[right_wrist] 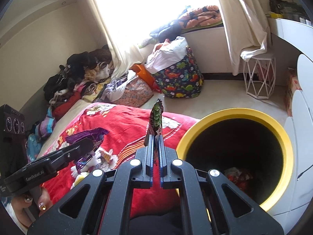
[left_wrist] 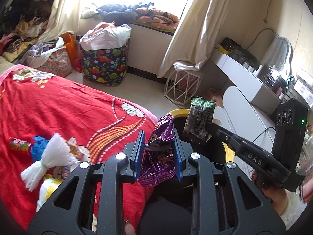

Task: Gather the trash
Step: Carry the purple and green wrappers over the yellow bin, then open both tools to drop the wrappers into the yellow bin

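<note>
My left gripper (left_wrist: 158, 137) is shut on a crinkled purple snack wrapper (left_wrist: 161, 135), held upright between its blue pads over the edge of the red bed (left_wrist: 68, 107). To its right, my right gripper (left_wrist: 210, 126) is shut on a green and black wrapper (left_wrist: 201, 117). In the right wrist view that wrapper (right_wrist: 156, 115) stands edge-on in the right gripper (right_wrist: 156, 137). A yellow-rimmed bin (right_wrist: 234, 111) opens just right of it, with red trash (right_wrist: 238, 178) at its bottom. White foam netting (left_wrist: 52, 152), a blue scrap (left_wrist: 38, 146) and a candy tube (left_wrist: 19, 144) lie on the bed.
A dinosaur-print basket (left_wrist: 103, 64) full of laundry stands on the floor past the bed. A white wire stool (left_wrist: 182, 86) sits under the curtain. A white desk (left_wrist: 244, 72) runs along the right. Piled clothes (right_wrist: 78, 78) fill the far corner.
</note>
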